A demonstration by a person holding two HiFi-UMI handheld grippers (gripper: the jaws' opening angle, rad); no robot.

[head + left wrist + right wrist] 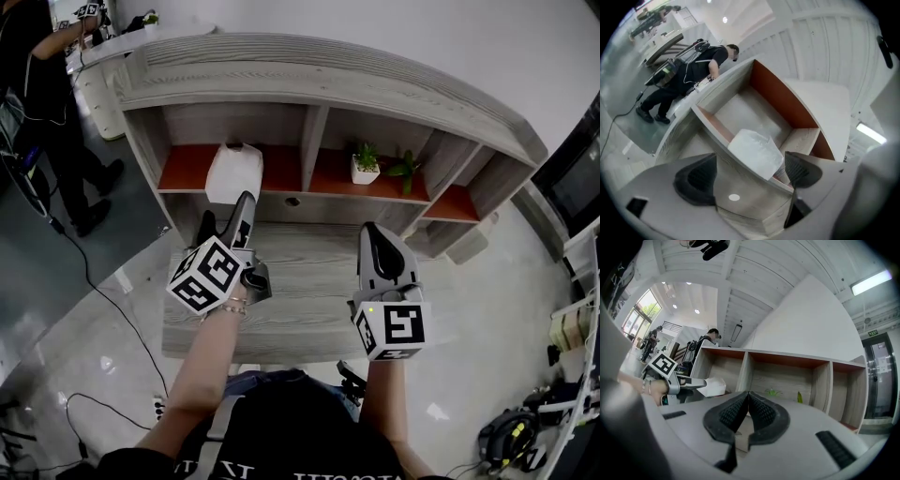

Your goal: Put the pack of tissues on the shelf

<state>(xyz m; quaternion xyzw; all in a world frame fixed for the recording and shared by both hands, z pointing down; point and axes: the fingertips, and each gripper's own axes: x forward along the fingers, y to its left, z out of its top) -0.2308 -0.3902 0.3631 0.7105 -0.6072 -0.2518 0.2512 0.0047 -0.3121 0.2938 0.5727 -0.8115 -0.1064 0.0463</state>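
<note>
One pack of tissues (233, 172) and it's on the shelf (309, 70), sitting at the front edge of the left compartment. From the head view I can't tell if it hangs over the edge a bit, since the left gripper (227, 214) covers its lower end. That gripper's jaws are spread wide with nothing pinched, and the pack sits just past them, not touching either pad. Two grippers in all. The right gripper (373, 230) is over the bench (300, 281) with its jaws clenched together on nothing.

Three compartments that I can count, though the right one is half hidden by the slanted side panel. Two little plants in the middle one: a potted plant (364, 164) in a white pot, and a second plant (403, 171) whose pot I can't make out. One person (42, 84) stands at the top left, cut off by the frame.
</note>
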